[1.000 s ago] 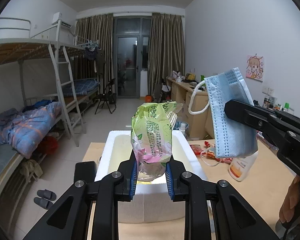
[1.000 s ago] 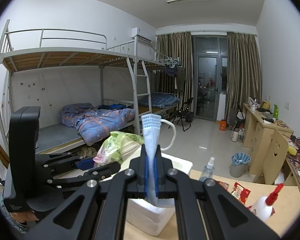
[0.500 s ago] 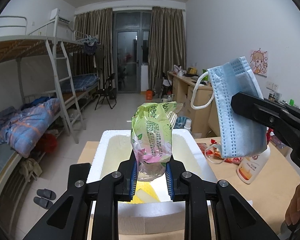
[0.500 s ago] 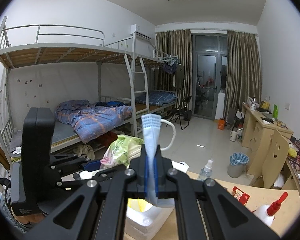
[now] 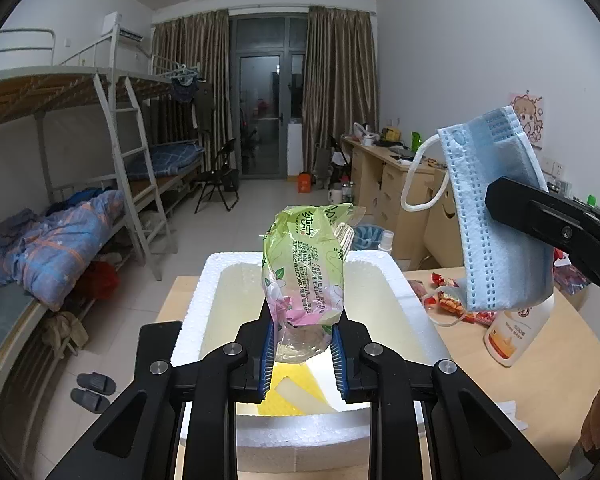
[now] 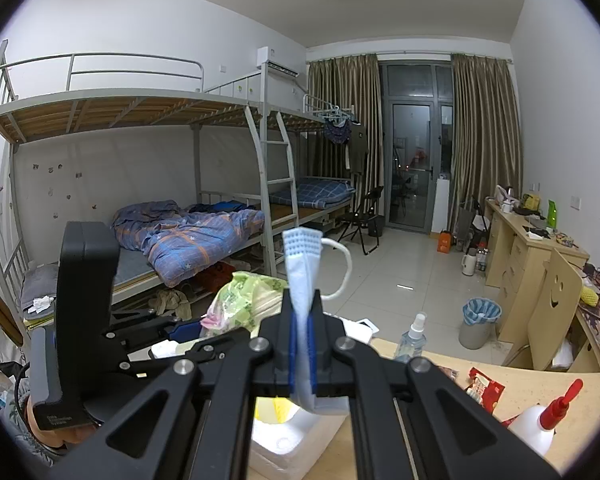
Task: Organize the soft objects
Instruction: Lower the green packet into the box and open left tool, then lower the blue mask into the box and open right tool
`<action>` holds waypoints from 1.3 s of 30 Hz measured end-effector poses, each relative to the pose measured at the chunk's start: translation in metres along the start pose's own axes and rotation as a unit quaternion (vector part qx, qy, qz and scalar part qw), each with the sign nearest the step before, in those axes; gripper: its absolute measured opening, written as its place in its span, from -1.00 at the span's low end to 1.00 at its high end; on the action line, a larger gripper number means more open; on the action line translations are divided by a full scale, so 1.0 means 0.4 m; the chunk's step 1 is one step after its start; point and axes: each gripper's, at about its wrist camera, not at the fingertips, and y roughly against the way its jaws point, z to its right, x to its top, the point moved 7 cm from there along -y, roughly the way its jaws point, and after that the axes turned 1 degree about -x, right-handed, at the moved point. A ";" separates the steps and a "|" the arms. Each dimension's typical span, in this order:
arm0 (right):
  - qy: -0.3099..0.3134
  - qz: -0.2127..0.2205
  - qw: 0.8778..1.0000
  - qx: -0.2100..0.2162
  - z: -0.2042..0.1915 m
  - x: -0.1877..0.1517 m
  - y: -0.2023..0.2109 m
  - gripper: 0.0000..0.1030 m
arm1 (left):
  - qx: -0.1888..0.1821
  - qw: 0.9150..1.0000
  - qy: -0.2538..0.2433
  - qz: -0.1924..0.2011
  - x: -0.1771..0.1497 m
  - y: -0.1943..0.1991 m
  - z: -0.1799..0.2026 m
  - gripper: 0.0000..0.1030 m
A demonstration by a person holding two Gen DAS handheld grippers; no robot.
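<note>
Holding entry: left gripper (image 5: 302, 354) clenched a green tissue pack (image 5: 305, 276) upright between its jaws, above the foam box (image 5: 300, 428); right gripper (image 6: 300, 354) pinched a folded face mask (image 6: 302, 280), presumably both awaiting deposit inside.

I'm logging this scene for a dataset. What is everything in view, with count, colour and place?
tissue pack: 1, green-pink, held over box
face mask: 1, blue, held right of box
foam box: 1, white, on table
yellow sheet: 1, inside box
table: 1, wooden
glue bottle: 1, white, red cap, on table
snack packets: red, on table
spray bottle: 1, clear
bunk beds: left wall
left gripper: black
right gripper: black
</note>
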 end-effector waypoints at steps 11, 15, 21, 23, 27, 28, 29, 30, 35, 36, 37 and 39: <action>-0.003 0.007 1.000 -0.004 0.007 0.016 0.003 -0.86 | 0.016 1.000 -0.014 0.003 -0.007 -0.006 0.007 0.83; -0.002 0.006 1.000 -0.005 0.002 0.012 -0.001 -0.86 | 0.044 0.999 -0.021 0.023 0.000 0.006 0.002 0.86; 0.000 0.005 1.000 -0.003 -0.001 0.010 -0.005 -0.86 | 0.051 0.998 -0.018 0.024 -0.001 0.011 -0.006 0.86; 0.001 0.003 1.000 -0.002 -0.002 0.007 -0.008 -0.86 | 0.054 0.998 -0.014 0.028 0.001 0.019 -0.011 0.86; 0.006 0.002 1.000 0.002 -0.008 0.010 -0.017 -0.86 | 0.060 0.998 -0.011 0.032 -0.002 0.037 -0.022 0.86; 0.006 0.002 1.000 0.004 -0.009 0.010 -0.019 -0.86 | 0.062 0.997 -0.009 0.034 -0.002 0.045 -0.029 0.86; 0.007 0.002 1.000 0.007 -0.015 0.012 -0.021 -0.86 | 0.065 0.997 -0.006 0.036 -0.002 0.054 -0.040 0.86; 0.008 0.001 1.000 0.010 -0.017 0.012 -0.023 -0.86 | 0.067 0.997 -0.003 0.037 -0.002 0.063 -0.049 0.86; 0.006 -0.004 1.000 0.021 -0.039 0.016 -0.043 -0.86 | 0.082 0.996 0.011 0.041 -0.013 0.103 -0.097 0.86; 0.006 -0.004 1.000 0.022 -0.042 0.016 -0.045 -0.86 | 0.084 0.996 0.012 0.042 -0.015 0.112 -0.103 0.86; 0.008 -0.005 1.000 0.022 -0.044 0.016 -0.048 -0.86 | 0.087 0.995 0.013 0.043 -0.017 0.122 -0.114 0.86; 0.010 -0.007 1.000 0.023 -0.051 0.015 -0.059 -0.86 | 0.093 0.994 0.019 0.048 -0.019 0.140 -0.132 0.86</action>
